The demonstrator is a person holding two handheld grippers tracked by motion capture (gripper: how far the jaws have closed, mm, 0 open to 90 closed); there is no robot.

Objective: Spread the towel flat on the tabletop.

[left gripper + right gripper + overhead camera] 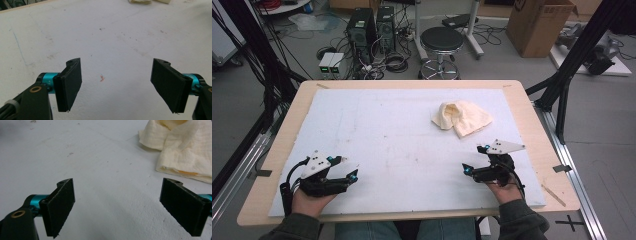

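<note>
Crumpled cream cloth [462, 118] untouched at upper right, left gripper [346, 169] and right gripper [475, 158] wide open, empty, work unstarted.

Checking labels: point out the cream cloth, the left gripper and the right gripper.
cream cloth [462, 118], high view, middle of the crumpled fabric.
left gripper [116, 85], left gripper view, midway between its open jaws.
right gripper [117, 206], right gripper view, midway between its open jaws.

Even, diffuse overhead light, soft faint shadows, no glare; all views slightly soft and low-resolution.
</note>
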